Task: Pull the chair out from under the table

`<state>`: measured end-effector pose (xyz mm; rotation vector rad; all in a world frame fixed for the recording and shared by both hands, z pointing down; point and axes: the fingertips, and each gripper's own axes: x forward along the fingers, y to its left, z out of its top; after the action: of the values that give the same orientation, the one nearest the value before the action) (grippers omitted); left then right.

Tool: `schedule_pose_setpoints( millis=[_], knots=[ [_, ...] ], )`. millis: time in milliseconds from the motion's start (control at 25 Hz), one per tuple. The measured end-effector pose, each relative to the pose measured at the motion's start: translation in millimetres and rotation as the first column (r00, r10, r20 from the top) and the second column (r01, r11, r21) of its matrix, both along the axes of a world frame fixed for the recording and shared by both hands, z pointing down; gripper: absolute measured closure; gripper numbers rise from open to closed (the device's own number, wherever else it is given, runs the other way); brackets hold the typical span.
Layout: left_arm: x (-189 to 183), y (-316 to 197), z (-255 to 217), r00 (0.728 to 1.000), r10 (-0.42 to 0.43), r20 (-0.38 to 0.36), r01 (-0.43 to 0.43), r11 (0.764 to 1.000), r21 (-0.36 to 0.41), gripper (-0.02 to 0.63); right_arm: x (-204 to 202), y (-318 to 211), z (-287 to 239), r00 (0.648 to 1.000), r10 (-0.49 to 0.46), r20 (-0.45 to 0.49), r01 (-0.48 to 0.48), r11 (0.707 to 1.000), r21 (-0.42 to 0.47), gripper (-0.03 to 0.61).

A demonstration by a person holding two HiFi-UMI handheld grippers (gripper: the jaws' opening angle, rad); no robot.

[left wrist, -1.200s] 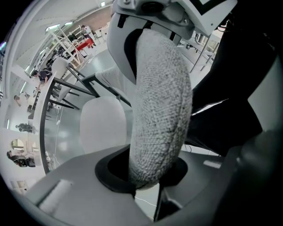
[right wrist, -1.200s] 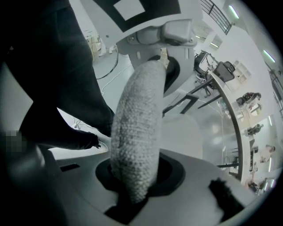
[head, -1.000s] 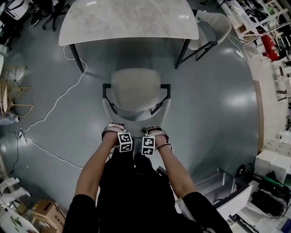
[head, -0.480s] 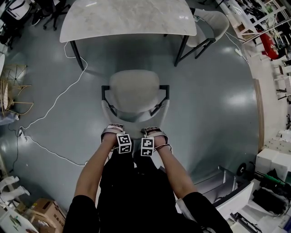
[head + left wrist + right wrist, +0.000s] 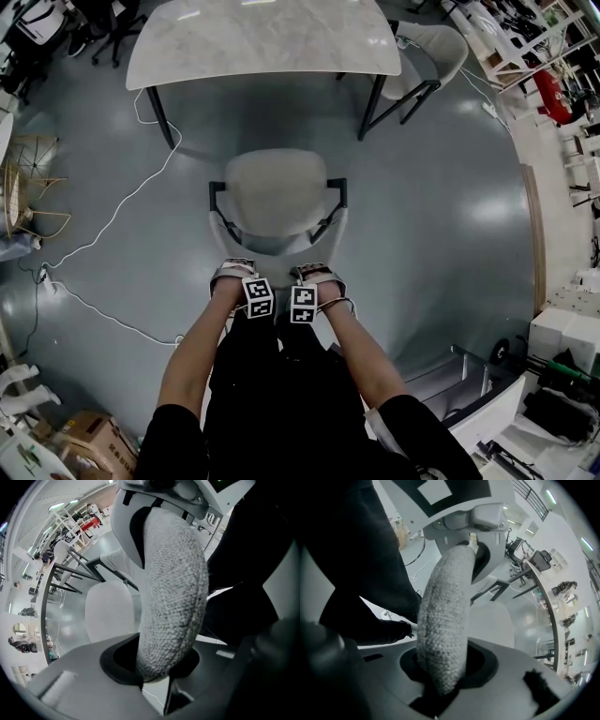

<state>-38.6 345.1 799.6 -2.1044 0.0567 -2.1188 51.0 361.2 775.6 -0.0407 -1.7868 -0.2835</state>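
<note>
the chair (image 5: 278, 192) has slid further clear of the table (image 5: 262, 42), its seat just ahead of both grippers. the left gripper (image 5: 233, 274) and right gripper (image 5: 316, 273) each pinch the backrest (image 5: 173, 588) between their jaws, which have just eased slightly wider; the pull looks essentially complete.

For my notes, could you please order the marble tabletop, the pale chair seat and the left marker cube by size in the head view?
1. White marble tabletop
2. Pale padded chair seat
3. Left gripper's black-and-white marker cube
</note>
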Motion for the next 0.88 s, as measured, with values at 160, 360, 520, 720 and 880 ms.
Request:
schedule_pose_setpoints(
  millis=[160,360,520,720,880],
  knots=[
    [0,-2,3,0.999,-0.039,-0.006,0.039,0.999,0.024,0.493,-1,3,1,1.000,0.013,-0.006,-0.014,0.999,-0.045,0.430],
    [-3,-2,-6,0.993,-0.115,-0.005,0.115,0.993,0.018,0.467,-1,3,-14,0.998,0.053,0.018,-0.052,0.997,-0.062,0.397],
    [-6,-2,-26,0.989,-0.143,-0.021,0.144,0.989,0.037,0.446,1,7,-45,0.992,0.103,0.067,-0.098,0.992,-0.075,0.397],
    [-20,4,-67,0.961,-0.253,-0.110,0.258,0.966,0.032,0.451,-1,2,-93,0.944,0.264,0.198,-0.240,0.961,-0.138,0.397],
    [-30,4,-117,0.859,-0.430,-0.277,0.437,0.899,-0.038,0.451,2,-17,-142,0.864,0.373,0.338,-0.357,0.928,-0.110,0.398]
  ],
)
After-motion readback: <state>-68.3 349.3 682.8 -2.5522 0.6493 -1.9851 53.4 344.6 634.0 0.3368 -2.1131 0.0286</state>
